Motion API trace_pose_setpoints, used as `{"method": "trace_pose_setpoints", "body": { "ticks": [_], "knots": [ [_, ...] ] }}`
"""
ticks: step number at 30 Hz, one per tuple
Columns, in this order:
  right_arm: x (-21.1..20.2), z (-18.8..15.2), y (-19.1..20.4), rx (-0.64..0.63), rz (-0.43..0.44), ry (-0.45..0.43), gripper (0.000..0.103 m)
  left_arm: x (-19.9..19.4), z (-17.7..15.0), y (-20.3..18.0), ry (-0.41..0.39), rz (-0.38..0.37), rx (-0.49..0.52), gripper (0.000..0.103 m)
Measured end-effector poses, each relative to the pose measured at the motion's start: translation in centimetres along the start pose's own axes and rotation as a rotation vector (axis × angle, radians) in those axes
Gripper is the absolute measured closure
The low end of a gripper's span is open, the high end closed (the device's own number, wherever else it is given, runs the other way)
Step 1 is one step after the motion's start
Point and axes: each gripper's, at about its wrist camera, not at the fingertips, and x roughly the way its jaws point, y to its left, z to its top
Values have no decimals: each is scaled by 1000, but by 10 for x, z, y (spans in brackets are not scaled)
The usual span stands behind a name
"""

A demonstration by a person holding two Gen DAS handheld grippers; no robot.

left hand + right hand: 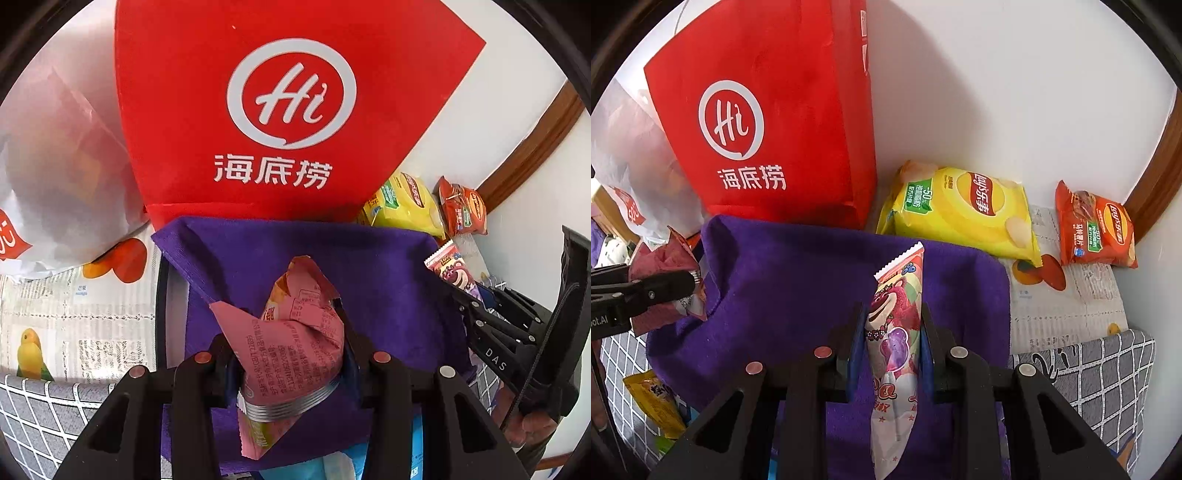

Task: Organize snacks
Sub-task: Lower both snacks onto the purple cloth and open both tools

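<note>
Snacks in both grippers: left gripper (291, 354) clamps a crumpled pink snack packet (295, 332), right gripper (892, 328) pinches a strawberry-bear lollipop packet (895, 332), both over the purple cloth bag (798, 266); yellow Lay's chips bag (964, 210) lies beyond.

left gripper (291, 350): points steeply downward; jaws drawn close, clamped on a crumpled pink snack packet (295, 332) that rises between them toward 12 o'clock.
left gripper in right wrist view (665, 288): enters from 9 o'clock, black fingers closed on the same pink packet.
right gripper (894, 332): points steeply downward; blue-padded jaws pressed on both sides of a slim lollipop packet (897, 317), which stands upright.
right gripper in left wrist view (491, 314): reaches in from 3 o'clock.
hand (532, 428): partly seen at 4 o'clock, gripping the right gripper's handle.
</note>
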Motion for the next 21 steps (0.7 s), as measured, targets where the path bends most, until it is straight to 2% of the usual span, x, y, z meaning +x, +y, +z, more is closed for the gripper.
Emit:
{"method": "trace_pose_setpoints", "body": {
  "ticks": [21],
  "knots": [
    [9,-1,-1,-8,-24,34,77,15,-2,-1,45,-1,2,61]
  ]
}}
